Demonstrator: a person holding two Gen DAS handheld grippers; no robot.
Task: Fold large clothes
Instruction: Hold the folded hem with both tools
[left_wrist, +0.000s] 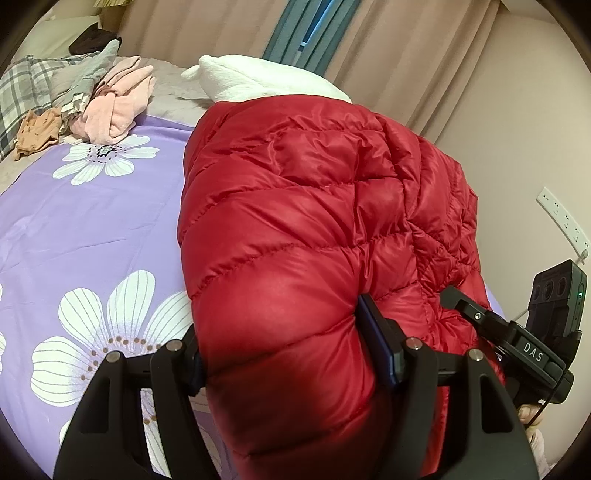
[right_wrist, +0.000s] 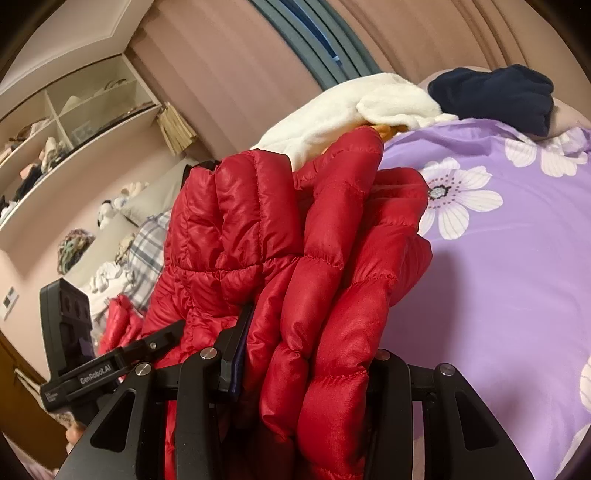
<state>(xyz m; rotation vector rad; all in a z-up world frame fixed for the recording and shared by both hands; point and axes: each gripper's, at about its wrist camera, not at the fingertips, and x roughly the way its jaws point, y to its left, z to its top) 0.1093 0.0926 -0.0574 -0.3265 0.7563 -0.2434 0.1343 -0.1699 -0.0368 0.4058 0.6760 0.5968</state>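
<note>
Left wrist view: our left gripper pinches a thick roll of the red down jacket, its fingers held fairly wide by the padding bunched between them. The jacket spreads ahead over the bed's purple flowered sheet, with a white fleece blanket just beyond it. A heap of pink clothes and a plaid pillow lie well apart, at the far left.

In the right wrist view, our right gripper clamps a stacked fold of the same jacket, lifted above the sheet. A dark navy garment rests near the blanket. The bulging quilting hides the gripper's right fingertip.
</note>
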